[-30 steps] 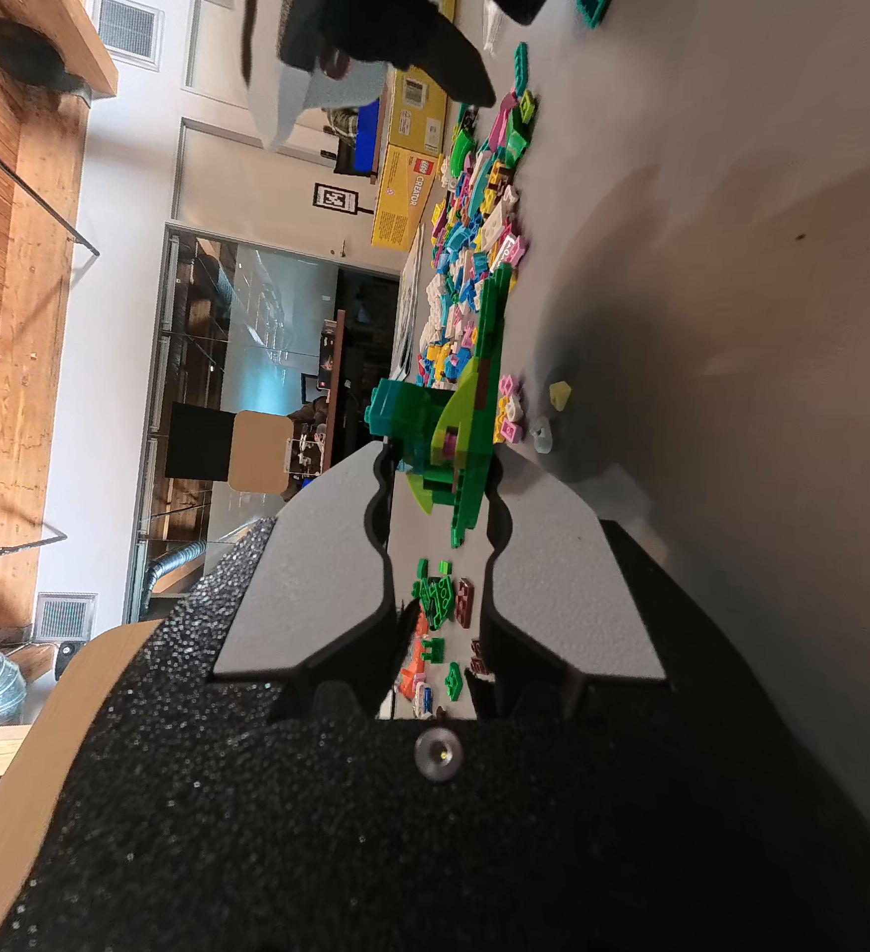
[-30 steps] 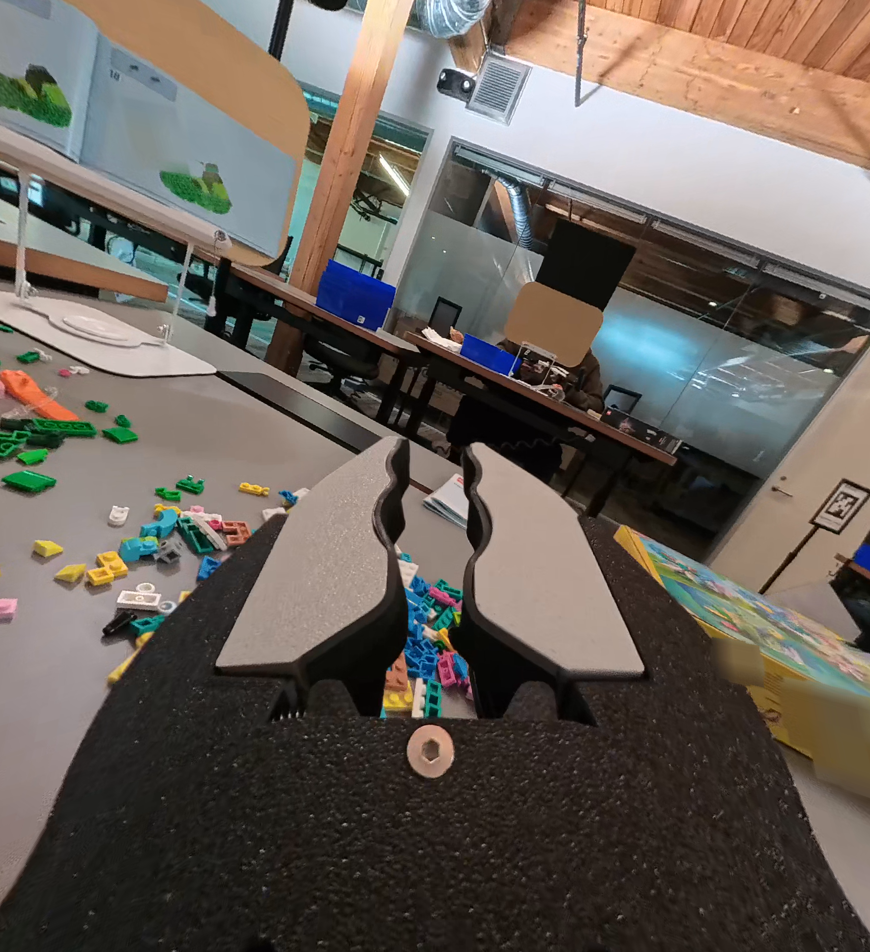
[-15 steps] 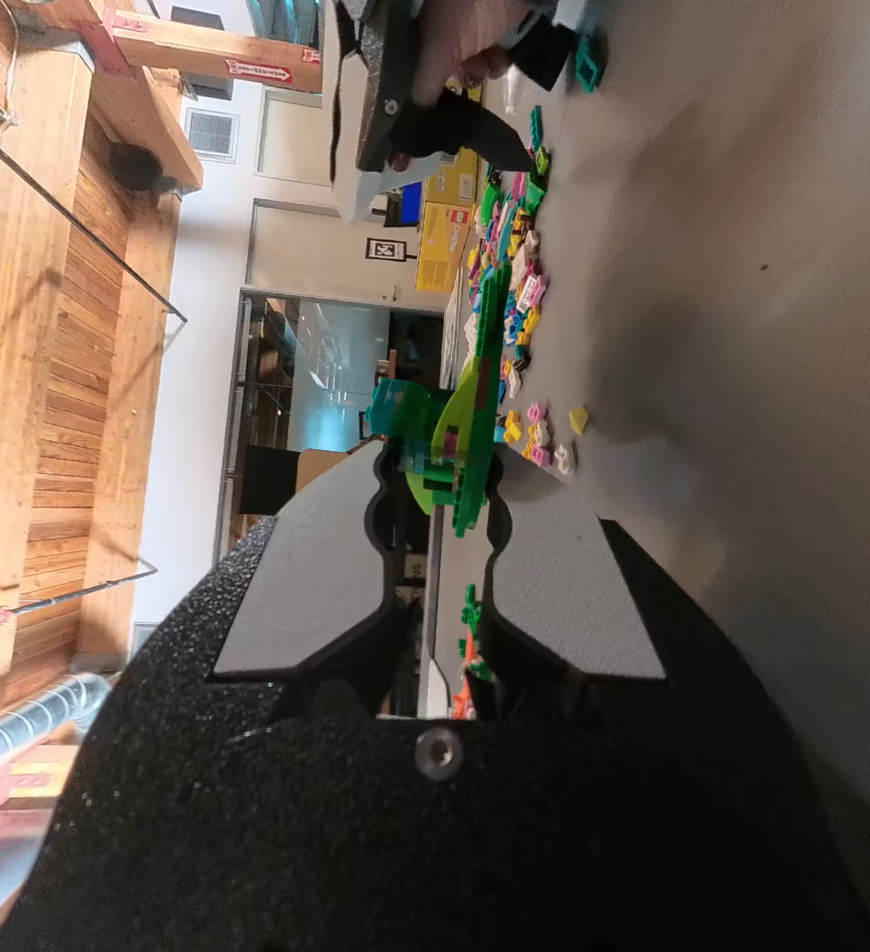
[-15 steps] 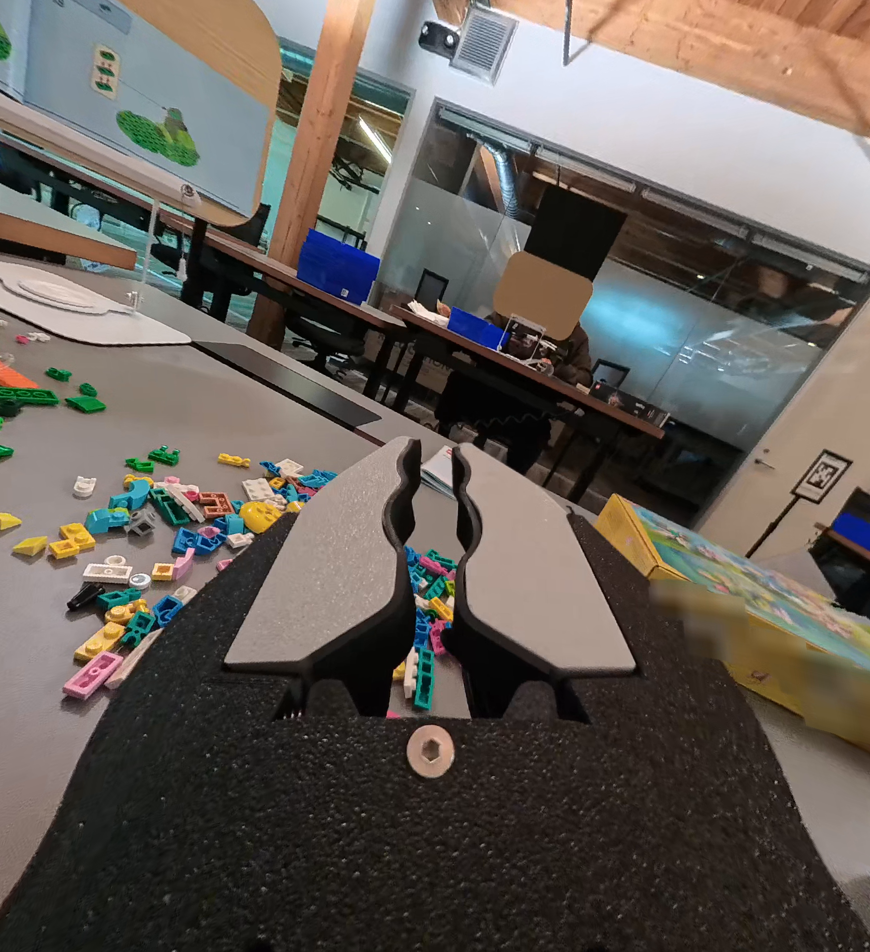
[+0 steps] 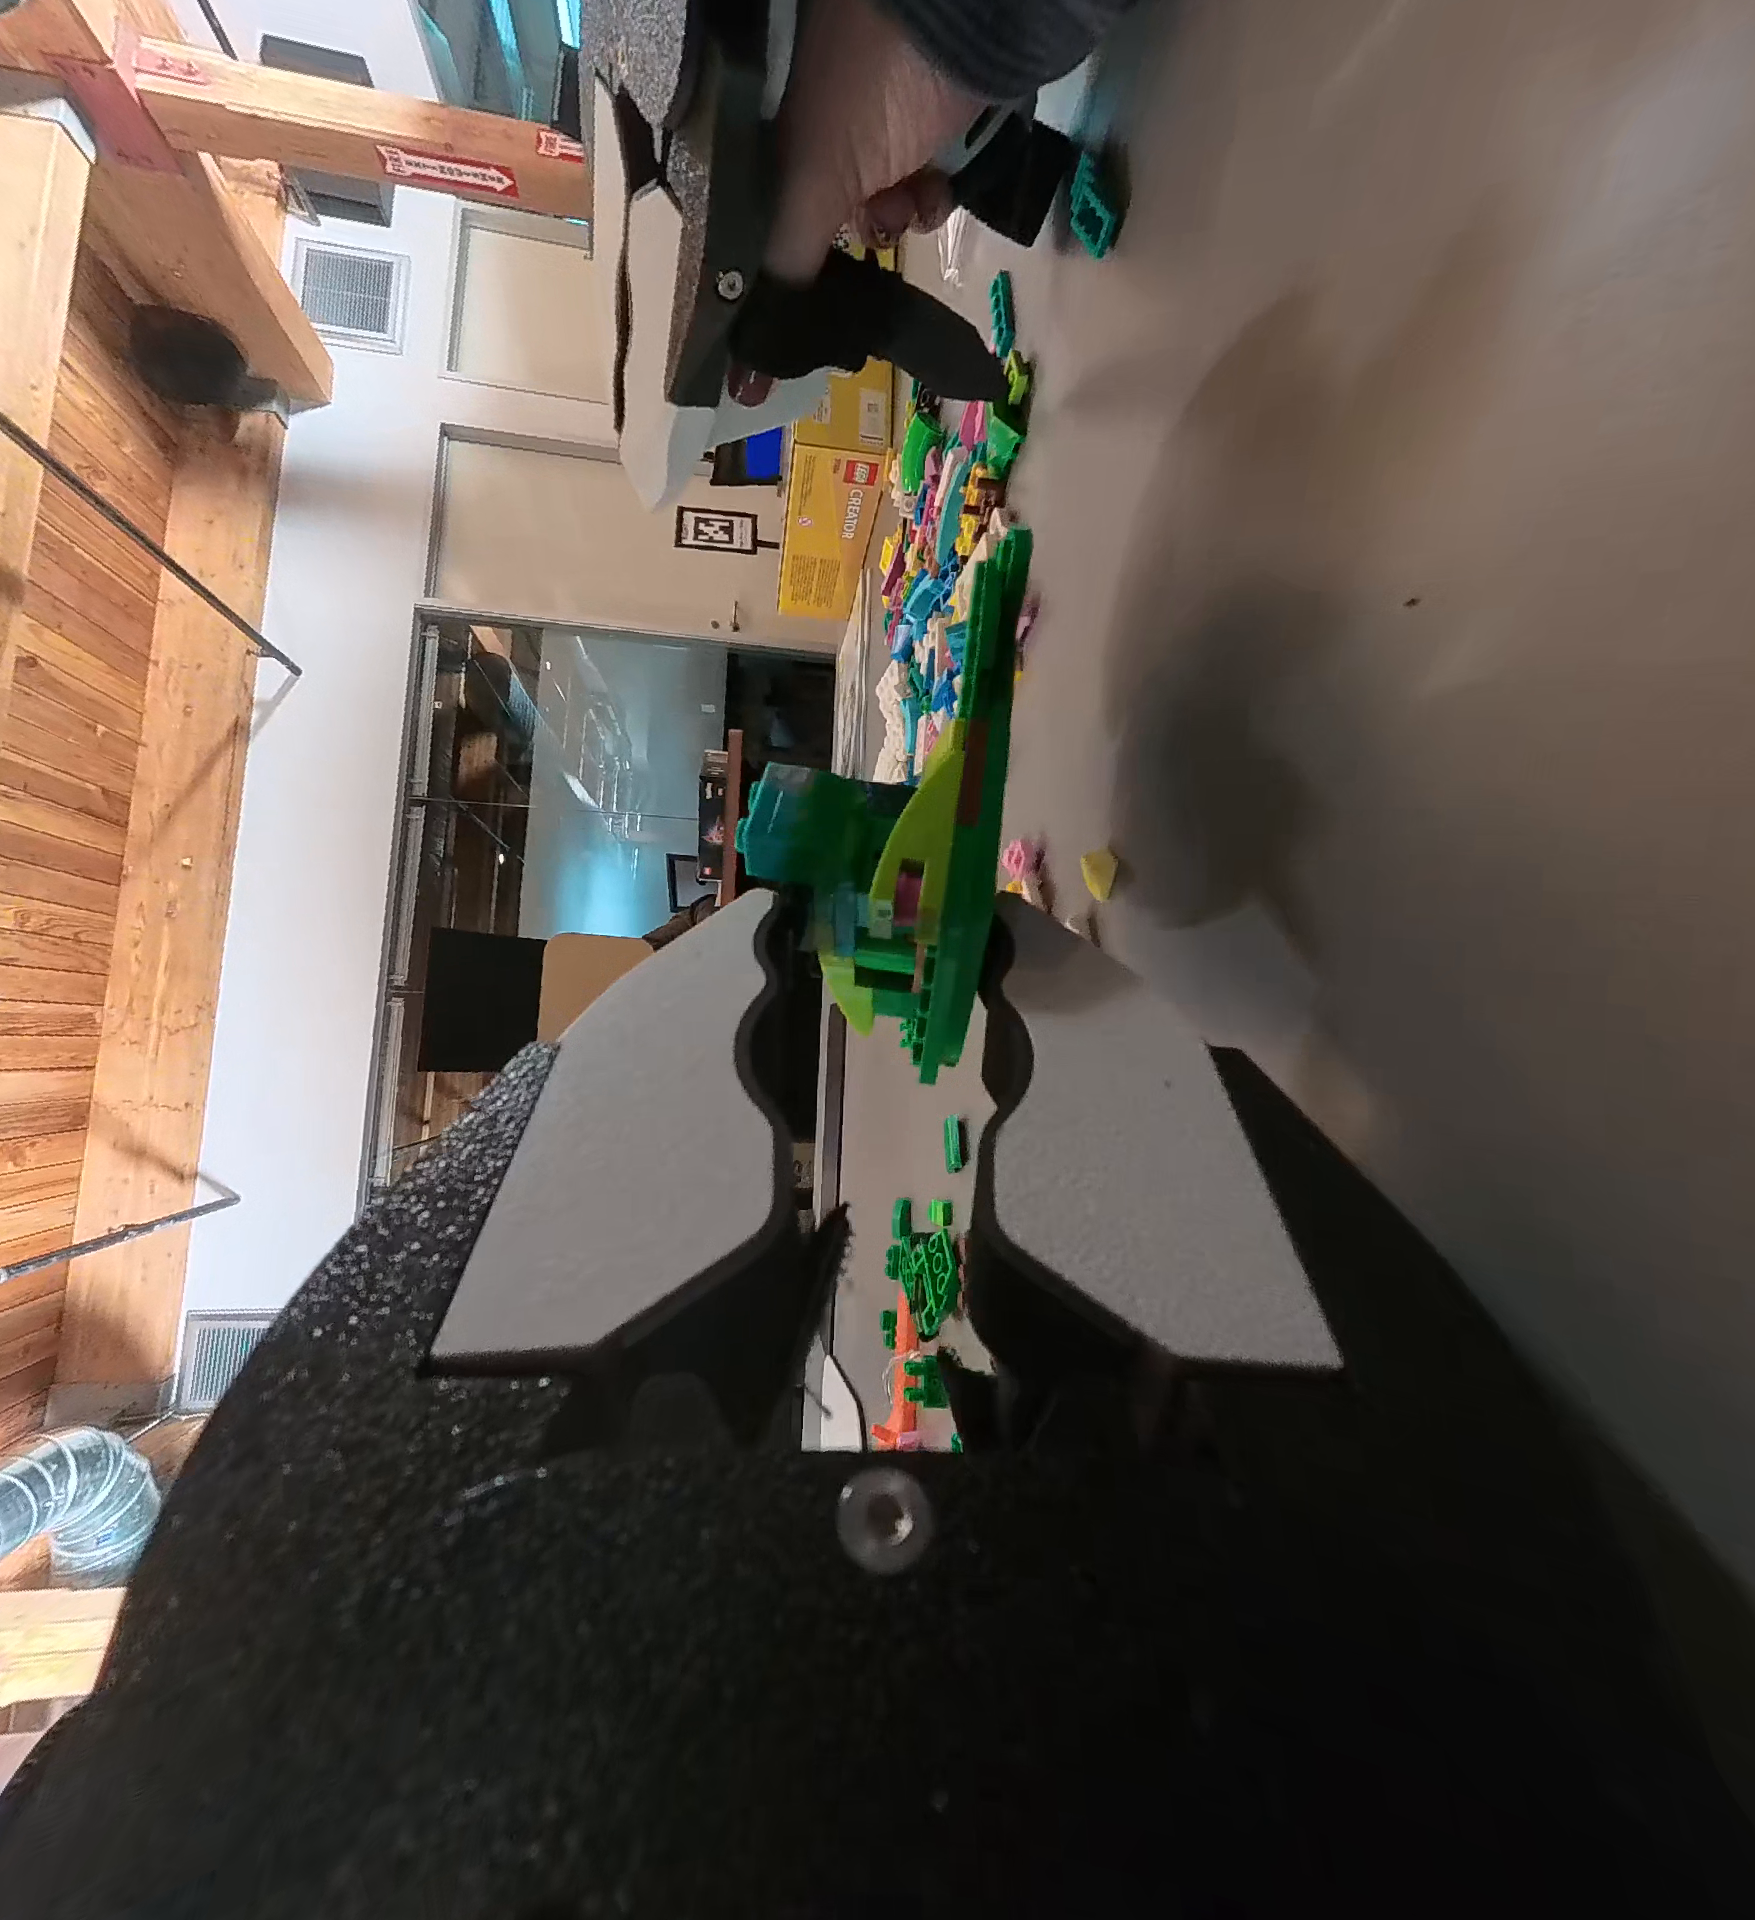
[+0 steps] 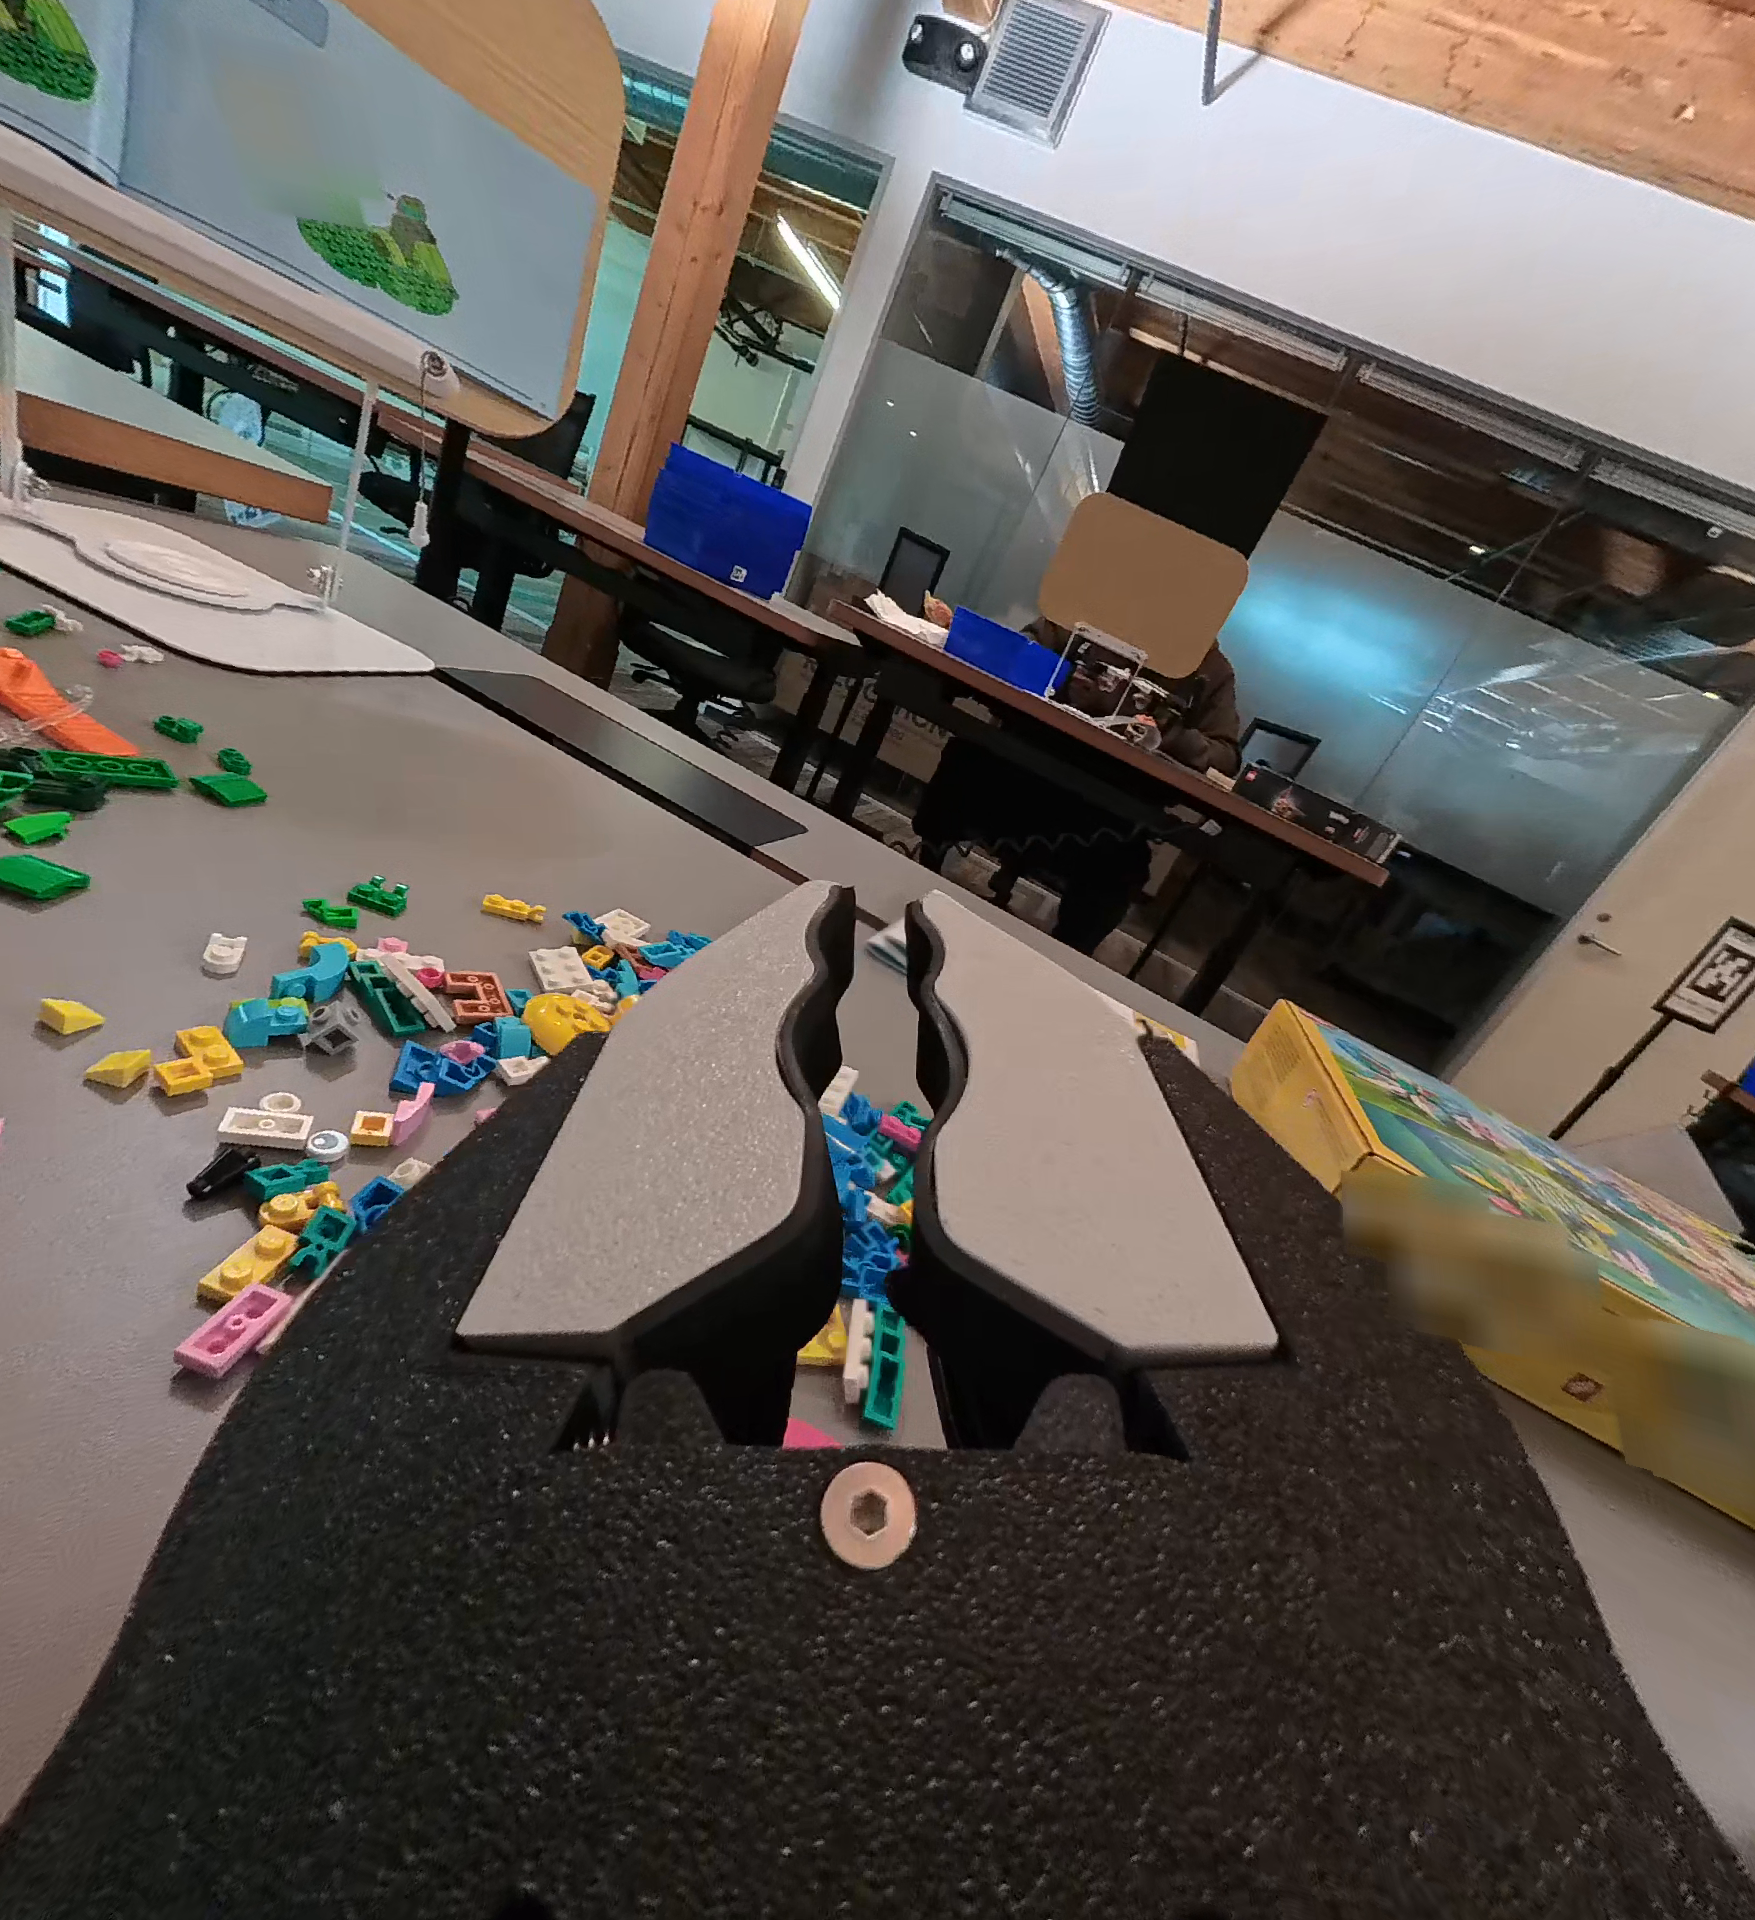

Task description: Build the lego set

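In my left wrist view, turned on its side, the left gripper point(image 5: 883, 935) pinches the green lego build point(image 5: 940, 883) by its flat base plate, a teal block stack on top. The grey surface point(image 5: 1475, 520) runs down the right of the frame. Farther off, a hand point(image 5: 852, 135) holds the right gripper point(image 5: 998, 374) with its tip at the pile of loose bricks point(image 5: 940, 582).

In my right wrist view, the right gripper point(image 6: 875, 912) has its fingers nearly pressed together, a thin gap between them; I cannot tell whether anything is held. Loose bricks point(image 6: 353, 1039) lie scattered below and to the left. A yellow box point(image 6: 1538, 1226) lies at right.
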`<state>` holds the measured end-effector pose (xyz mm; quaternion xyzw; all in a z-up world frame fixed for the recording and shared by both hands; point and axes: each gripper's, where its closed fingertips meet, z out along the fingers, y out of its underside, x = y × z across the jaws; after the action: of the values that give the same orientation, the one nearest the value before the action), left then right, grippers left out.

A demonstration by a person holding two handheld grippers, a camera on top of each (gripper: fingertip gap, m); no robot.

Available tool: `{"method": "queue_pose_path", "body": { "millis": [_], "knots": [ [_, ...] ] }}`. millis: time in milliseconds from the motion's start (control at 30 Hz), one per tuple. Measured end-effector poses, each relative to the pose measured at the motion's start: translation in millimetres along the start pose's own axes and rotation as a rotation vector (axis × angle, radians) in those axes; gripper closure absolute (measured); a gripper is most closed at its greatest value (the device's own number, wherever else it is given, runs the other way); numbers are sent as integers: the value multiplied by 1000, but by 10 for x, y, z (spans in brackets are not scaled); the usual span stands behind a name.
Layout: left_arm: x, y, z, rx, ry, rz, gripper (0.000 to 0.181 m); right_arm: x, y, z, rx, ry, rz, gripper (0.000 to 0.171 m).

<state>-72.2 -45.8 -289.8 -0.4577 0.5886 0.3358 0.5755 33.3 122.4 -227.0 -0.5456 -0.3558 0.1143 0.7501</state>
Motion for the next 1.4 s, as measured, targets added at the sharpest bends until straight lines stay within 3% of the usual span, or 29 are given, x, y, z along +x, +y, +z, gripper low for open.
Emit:
{"method": "queue_pose_path", "body": {
  "millis": [100,200,267,367,467,600,700,867,967,1400],
  "knots": [
    [11,-5,8,2,6,-1,148,-124,-1,8,-8,-81,1,163],
    [43,-24,39,4,23,-3,148,-523,-131,69,-29,-334,96,160],
    [75,-32,59,5,39,3,148,-951,-396,183,3,-586,91,171],
    [98,-21,78,-4,56,-6,147,-1674,-535,512,-129,-960,-76,171],
    [44,3,65,-19,27,-16,147,-2279,-695,917,-132,-1180,-269,163],
    [2,52,67,-39,8,-41,147,-2902,-578,1335,-158,-1428,-642,159],
    [-36,98,71,-57,-2,-82,147,-3209,-425,1563,-170,-1538,-917,158],
    [-62,148,78,-59,3,-143,147,-3469,-244,1845,-277,-1678,-1086,149],
    [-54,166,83,-59,15,-159,147,-3507,-114,1934,-373,-1734,-1141,149],
    [-29,161,115,-44,47,-213,147,-3554,-22,1955,-452,-1769,-1261,165]
  ]
}}
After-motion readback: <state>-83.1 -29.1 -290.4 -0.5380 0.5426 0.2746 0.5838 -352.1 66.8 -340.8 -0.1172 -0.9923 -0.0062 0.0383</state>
